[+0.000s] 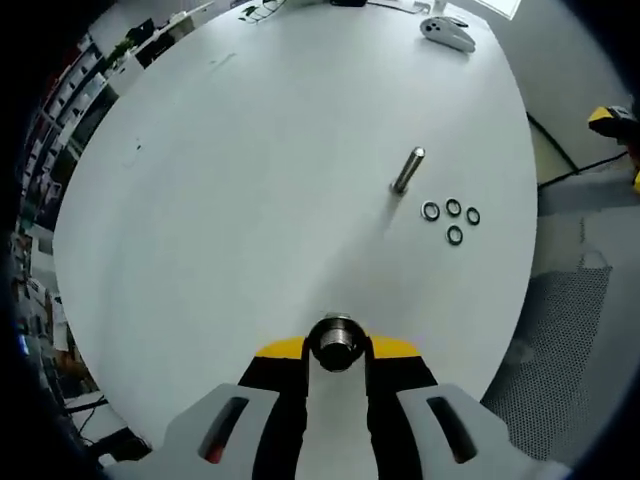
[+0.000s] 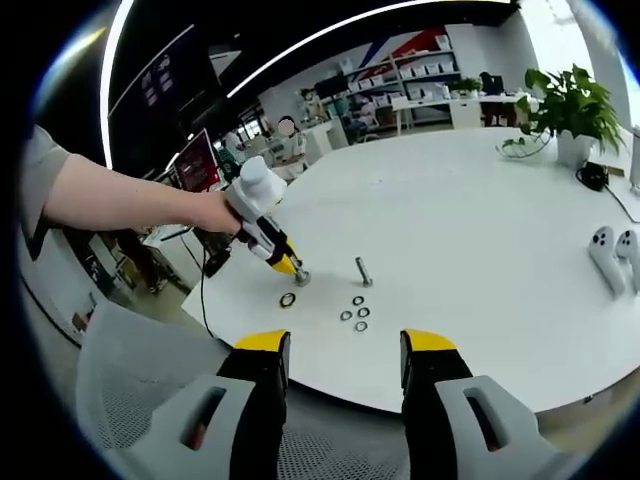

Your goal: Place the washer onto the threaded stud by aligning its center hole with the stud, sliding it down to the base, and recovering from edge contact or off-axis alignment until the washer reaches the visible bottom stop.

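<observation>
Between the left gripper's (image 1: 338, 352) closed jaws a metal nut (image 1: 335, 340) is clamped; ahead, the stud (image 1: 407, 170) stands on open table (image 1: 250, 180) beside four washers (image 1: 451, 221). The right gripper (image 2: 344, 352) is held apart. No writing is legible.

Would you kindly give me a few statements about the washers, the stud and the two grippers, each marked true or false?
1. The left gripper is shut on a metal cylindrical part. True.
2. Four small washers lie clustered beside the stud on the white table. True.
3. A washer already sits on the stud. False: in the left gripper view the stud shows no washer on it.
4. The right gripper holds a washer. False: its jaws stand open with nothing between them.
5. A larger ring lies on the table near the left gripper's tip. True, seen in the right gripper view.
</observation>
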The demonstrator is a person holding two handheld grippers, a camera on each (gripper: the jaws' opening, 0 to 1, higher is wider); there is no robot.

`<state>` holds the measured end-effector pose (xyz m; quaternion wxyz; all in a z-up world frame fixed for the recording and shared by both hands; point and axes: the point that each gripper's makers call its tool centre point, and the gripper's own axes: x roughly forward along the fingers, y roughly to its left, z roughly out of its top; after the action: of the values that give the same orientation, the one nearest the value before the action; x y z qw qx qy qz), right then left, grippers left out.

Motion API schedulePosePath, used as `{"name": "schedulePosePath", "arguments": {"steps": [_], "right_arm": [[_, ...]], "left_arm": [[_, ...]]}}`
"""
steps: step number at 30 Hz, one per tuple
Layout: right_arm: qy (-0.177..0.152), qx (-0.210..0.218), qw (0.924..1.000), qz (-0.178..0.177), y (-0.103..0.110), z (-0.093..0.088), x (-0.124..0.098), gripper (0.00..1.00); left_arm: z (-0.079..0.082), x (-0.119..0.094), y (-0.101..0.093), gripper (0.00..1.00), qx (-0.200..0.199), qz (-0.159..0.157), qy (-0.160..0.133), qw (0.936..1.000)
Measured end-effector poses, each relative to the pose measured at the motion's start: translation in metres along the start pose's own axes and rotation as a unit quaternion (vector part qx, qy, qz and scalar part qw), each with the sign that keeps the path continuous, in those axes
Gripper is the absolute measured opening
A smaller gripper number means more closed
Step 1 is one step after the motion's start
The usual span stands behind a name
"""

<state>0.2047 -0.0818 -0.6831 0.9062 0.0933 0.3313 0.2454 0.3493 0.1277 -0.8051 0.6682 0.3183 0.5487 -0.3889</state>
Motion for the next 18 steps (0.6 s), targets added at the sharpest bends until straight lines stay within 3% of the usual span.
{"name": "schedulePosePath", "arguments": {"steps": [18], "right_arm": [[0.002,0.001,1.0000,-0.002,-0.002,0.000,0.000,0.45]], "left_arm": [[-0.002,0.018,0.000,0.19,-0.011,-0.004,0.001,0.9999]]}}
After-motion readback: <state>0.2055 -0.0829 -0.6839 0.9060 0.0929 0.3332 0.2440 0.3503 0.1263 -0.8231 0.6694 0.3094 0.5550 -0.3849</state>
